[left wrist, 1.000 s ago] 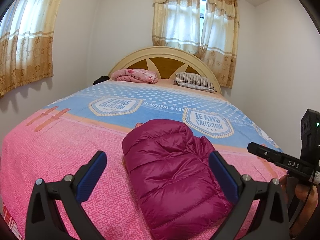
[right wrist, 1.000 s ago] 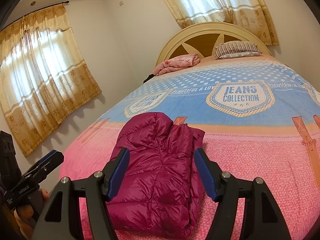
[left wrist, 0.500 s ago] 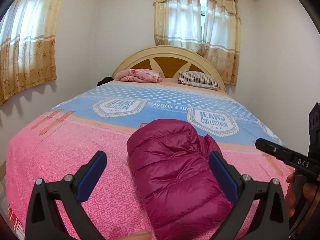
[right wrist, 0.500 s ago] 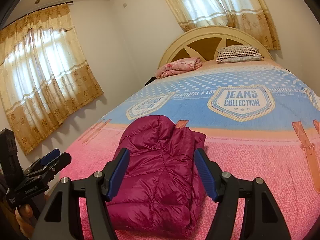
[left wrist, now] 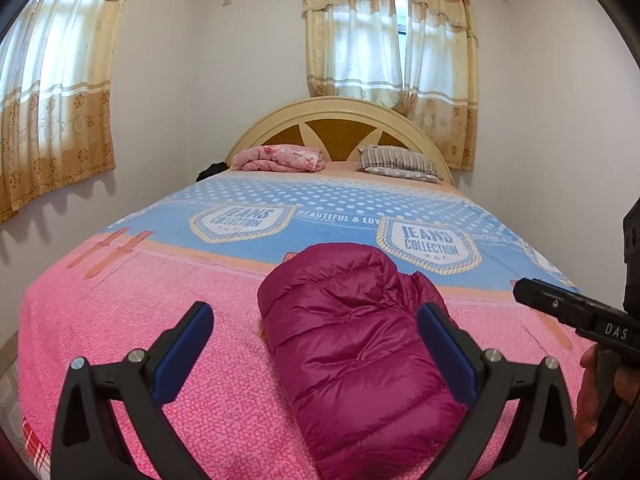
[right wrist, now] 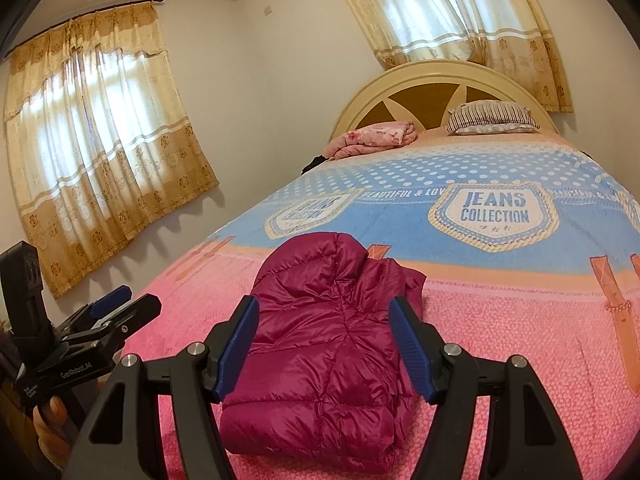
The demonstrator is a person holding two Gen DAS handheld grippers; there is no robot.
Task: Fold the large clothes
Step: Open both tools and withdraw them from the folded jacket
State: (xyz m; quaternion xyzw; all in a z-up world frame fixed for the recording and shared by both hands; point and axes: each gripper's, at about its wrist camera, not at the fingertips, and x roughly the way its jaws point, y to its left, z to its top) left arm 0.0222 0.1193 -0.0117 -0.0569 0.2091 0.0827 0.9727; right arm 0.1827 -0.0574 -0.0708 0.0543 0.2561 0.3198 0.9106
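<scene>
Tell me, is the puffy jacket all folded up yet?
Looks nearly finished. The jacket lies on the bed as a compact folded bundle. Nothing is in hand: the left tool and right tool are both open, held above it without touching. Possibly left: tidying the loose edge on its right side.

The folded jacket (left wrist: 356,344) lies on the bed (left wrist: 132,320) at my twelve o'clock, near its foot. Far behind it, at the headboard (left wrist: 340,120), a folded blanket (left wrist: 280,158) sits at eleven and a pillow (left wrist: 398,164) at one.
</scene>
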